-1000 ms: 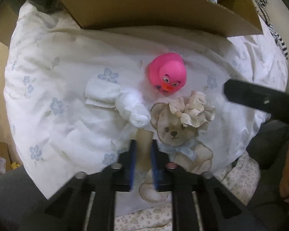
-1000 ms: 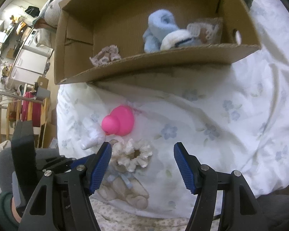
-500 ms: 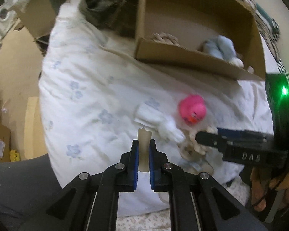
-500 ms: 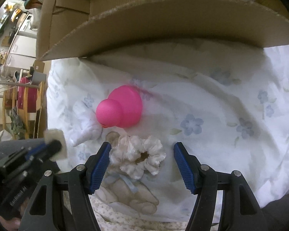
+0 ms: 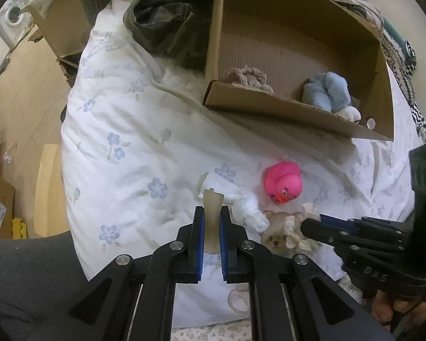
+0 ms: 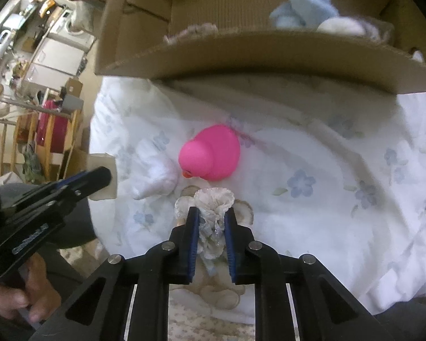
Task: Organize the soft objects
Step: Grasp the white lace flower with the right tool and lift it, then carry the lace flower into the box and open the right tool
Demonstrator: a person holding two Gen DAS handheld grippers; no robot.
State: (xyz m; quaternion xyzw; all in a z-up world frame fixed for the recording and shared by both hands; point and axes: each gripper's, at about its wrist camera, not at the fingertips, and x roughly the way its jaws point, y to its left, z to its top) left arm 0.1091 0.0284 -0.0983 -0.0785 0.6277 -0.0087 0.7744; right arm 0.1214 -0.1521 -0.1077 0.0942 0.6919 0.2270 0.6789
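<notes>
Right tongs (image 6: 210, 228) clench the cream scrunchie (image 6: 213, 203); left tongs (image 5: 210, 234) grip a beige sponge (image 5: 212, 221). Lift both clear before crossing the cardboard box (image 5: 284, 113) rim.

duck (image 5: 284, 184) pink | quilt (image 5: 133, 147) white, blue flowers | box (image 5: 298, 42) brown | scrunchie (image 6: 213, 201) cream

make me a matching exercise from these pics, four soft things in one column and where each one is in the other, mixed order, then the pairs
Things
1. pink duck
2. cream scrunchie
3. beige sponge
4. blue plush

Places
A. inside the cardboard box
B. clamped in the right claw
C. lying free on the floral quilt
D. clamped in the left claw

Pairs: 1-C, 2-B, 3-D, 4-A
</notes>
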